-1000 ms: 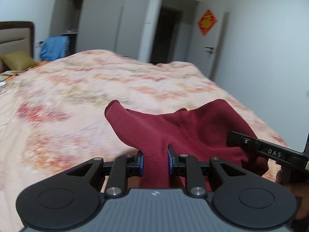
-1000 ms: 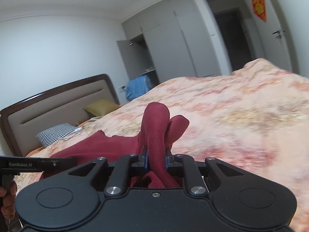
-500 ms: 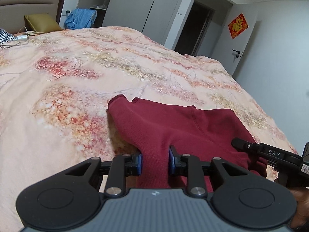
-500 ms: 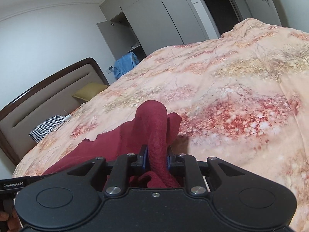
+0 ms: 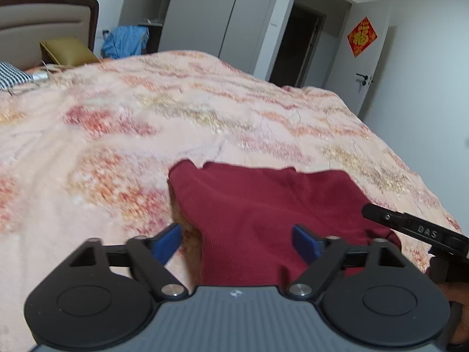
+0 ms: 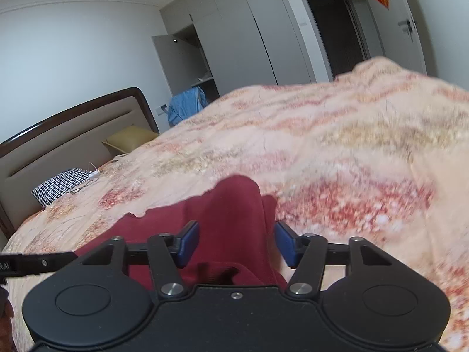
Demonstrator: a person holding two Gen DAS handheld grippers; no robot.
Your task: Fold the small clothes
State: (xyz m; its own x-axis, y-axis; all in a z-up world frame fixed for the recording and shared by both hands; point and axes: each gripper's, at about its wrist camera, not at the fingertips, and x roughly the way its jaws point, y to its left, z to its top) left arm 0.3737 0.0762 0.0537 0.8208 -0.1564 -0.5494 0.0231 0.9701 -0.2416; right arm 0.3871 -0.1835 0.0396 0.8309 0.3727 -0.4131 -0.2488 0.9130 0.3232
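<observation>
Fingers on both of your grippers are standing wide apart, with nothing pinched between the blue pads. Your left gripper [image 5: 238, 242] is hovering low over the near edge of the dark red garment [image 5: 263, 214], which is lying spread on the bed's floral quilt [image 5: 146, 123]. In the left wrist view the cloth is filling most of the gap between the fingers: the right pad [image 5: 306, 242] is sitting over the red fabric, while the left pad [image 5: 167, 240] is sitting over bare quilt, just beside the garment's left edge. Whether either pad is touching the cloth cannot be told.

Your right gripper [image 6: 236, 243] is positioned at the garment's other end. In the right wrist view a raised fold of the dark red garment [image 6: 234, 205] is rising up between the fingers, close to both pads but gripped by neither; the left pad [image 6: 187, 243] is over the fabric, and the right pad [image 6: 287, 243] is at the fold's edge with quilt behind it. Part of the cloth is bunching up right under the gripper body.

Each gripper is showing in the other's view: the right one as a black bar at the right edge of the left wrist view, the left one as a black bar at the left edge of the right wrist view.

Farther up the bed, a houndstooth pillow [image 6: 61, 186] and an olive cushion [image 6: 129, 140] are resting by the headboard [image 6: 73, 135], well apart from the garment.
</observation>
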